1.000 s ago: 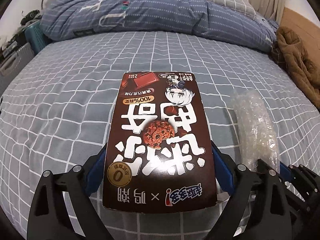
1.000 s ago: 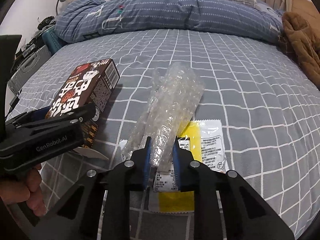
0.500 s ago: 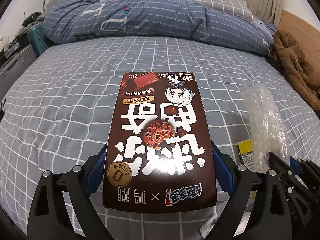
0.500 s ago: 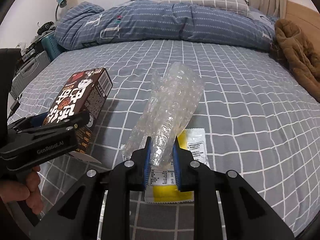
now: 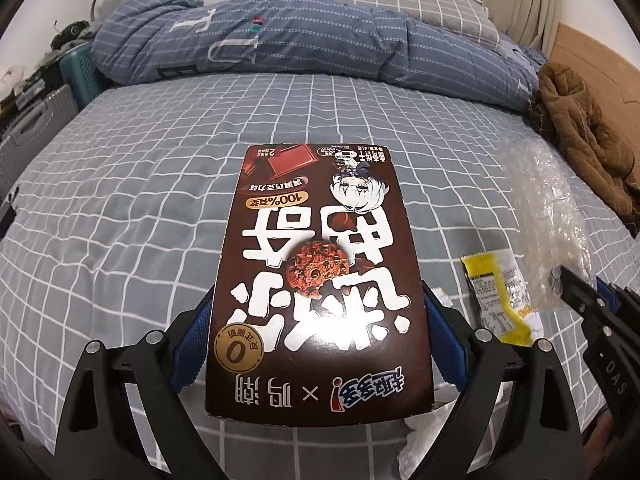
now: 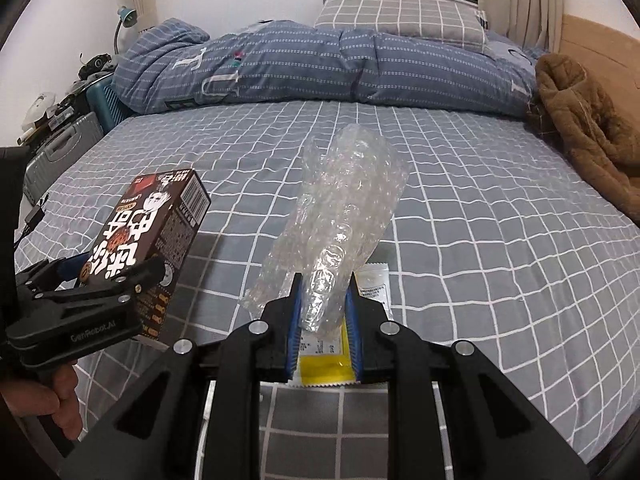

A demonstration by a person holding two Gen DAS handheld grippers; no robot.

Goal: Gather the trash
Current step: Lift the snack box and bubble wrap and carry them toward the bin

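Two grippers each carry one piece of trash above the checked bed sheet (image 6: 500, 240). At lower centre of the left wrist view, the left gripper (image 5: 318, 320) clamps a brown cookie box (image 5: 320, 280) by its sides, printed face up. Only the right wrist view shows the box's barcoded side, at its left. There the right gripper (image 6: 322, 312), jaws narrow, pinches a bubble wrap sleeve (image 6: 340, 216); a yellow sachet (image 6: 324, 364) lies on the sheet beneath.
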